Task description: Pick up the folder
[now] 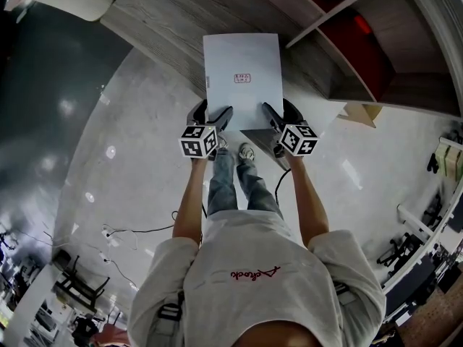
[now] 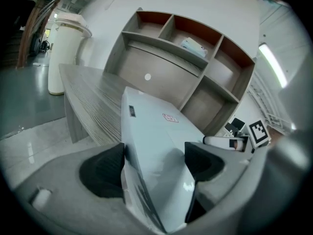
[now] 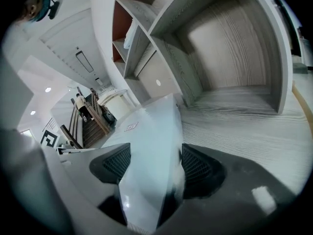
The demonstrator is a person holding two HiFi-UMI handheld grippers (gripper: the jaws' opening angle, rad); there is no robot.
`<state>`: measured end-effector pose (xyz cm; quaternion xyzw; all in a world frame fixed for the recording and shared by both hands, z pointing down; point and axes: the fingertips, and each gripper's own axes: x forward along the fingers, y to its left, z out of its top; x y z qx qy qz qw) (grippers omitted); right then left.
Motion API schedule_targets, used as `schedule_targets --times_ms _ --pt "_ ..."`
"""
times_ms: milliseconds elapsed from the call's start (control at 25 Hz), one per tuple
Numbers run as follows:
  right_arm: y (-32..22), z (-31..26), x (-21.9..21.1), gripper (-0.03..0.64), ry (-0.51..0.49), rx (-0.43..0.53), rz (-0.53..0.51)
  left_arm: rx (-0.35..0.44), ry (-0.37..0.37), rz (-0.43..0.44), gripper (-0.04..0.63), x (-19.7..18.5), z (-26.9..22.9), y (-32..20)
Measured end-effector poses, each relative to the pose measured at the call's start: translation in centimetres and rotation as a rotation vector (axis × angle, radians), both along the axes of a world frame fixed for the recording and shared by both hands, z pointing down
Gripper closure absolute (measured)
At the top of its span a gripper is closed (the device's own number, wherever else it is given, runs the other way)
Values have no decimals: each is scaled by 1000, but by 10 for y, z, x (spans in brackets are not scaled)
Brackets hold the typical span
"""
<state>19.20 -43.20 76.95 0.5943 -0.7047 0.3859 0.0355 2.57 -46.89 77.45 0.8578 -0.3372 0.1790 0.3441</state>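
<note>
The pale blue-white folder (image 1: 242,78) with a small red-printed label lies flat on the grey wood desk (image 1: 159,20), its near end sticking out past the desk edge. My left gripper (image 1: 211,113) is at the folder's near left corner and my right gripper (image 1: 281,114) at its near right corner. In the left gripper view the folder (image 2: 156,131) runs between the jaws of the left gripper (image 2: 154,161), which stand wide apart and open. The right gripper view shows the same: the folder (image 3: 151,141) passes between the spread jaws of the right gripper (image 3: 149,164), not pinched.
A shelf unit with open compartments (image 1: 362,56) stands on the desk to the right of the folder. A white round bin (image 2: 66,48) is at the desk's far left end. Below the desk edge are the person's legs and glossy floor (image 1: 130,179).
</note>
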Motion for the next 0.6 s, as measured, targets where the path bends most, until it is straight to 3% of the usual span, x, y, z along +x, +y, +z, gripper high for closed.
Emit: schedule_targets --times_ms 280,400,600 --pt "-3 1 -3 259 6 11 19 4 -10 -19 198 -1 -3 -3" --pt "-2 5 1 192 9 -2 47 -2 -25 -37 169 -5 -1 -2" --pt "-1 5 -2 197 -23 -21 25 -48 1 -41 141 -7 4 1"
